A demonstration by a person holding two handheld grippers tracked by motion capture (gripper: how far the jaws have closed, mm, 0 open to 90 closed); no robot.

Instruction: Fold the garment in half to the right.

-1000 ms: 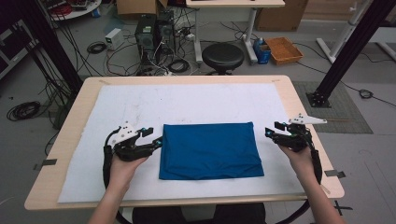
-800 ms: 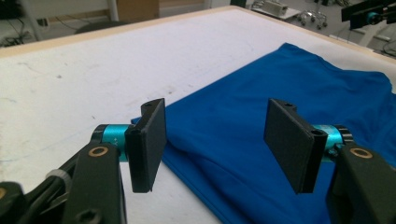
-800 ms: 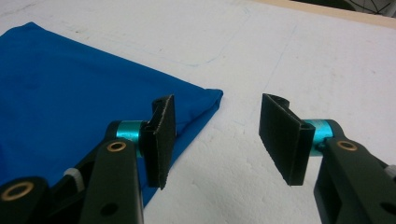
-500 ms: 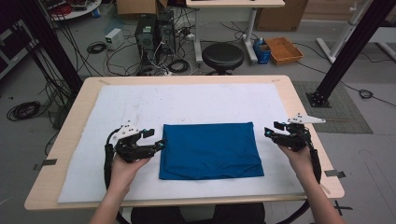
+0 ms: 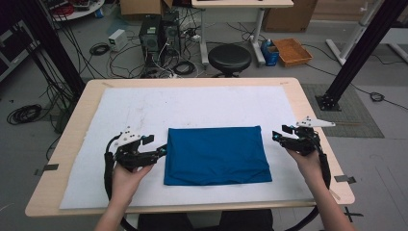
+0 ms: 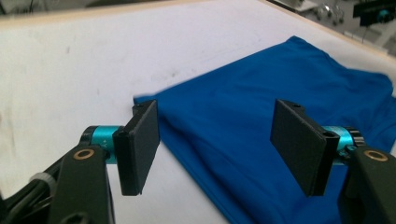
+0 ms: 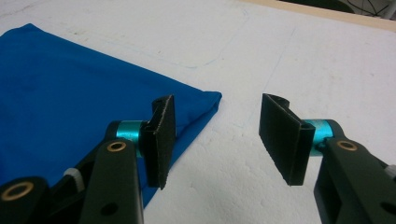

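Folded blue fabric rectangle [image 5: 215,155] lies flat on white foam sheet [image 5: 144,108] covering the light wood worktop [image 5: 312,103], approx centre, a bit toward the near edge. Edges roughly square w/ the worktop; near edge slightly uneven.

Left gripper [image 5: 161,151], black w/ teal accents, sits just beside the cloth's left edge, tips pointing right at it. In left gripper view its jaws are wide apart, nothing between the pads; blue fabric [image 6: 261,135] spreads beyond & under the gap, its near-left corner close to the left pad. Touching or not: can't tell.

Right gripper [image 5: 276,134] is near the cloth's right edge, at the far-right corner, tips pointing left. Small strip of white sheet between tips & cloth in high view. In right gripper view jaws also apart, empty; cloth corner [image 7: 205,100] sits just beyond the left pad, bare white sheet under the gap.

Both hands hold grippers low over the sheet. Black round stool [image 5: 229,57] stands on floor beyond far edge.
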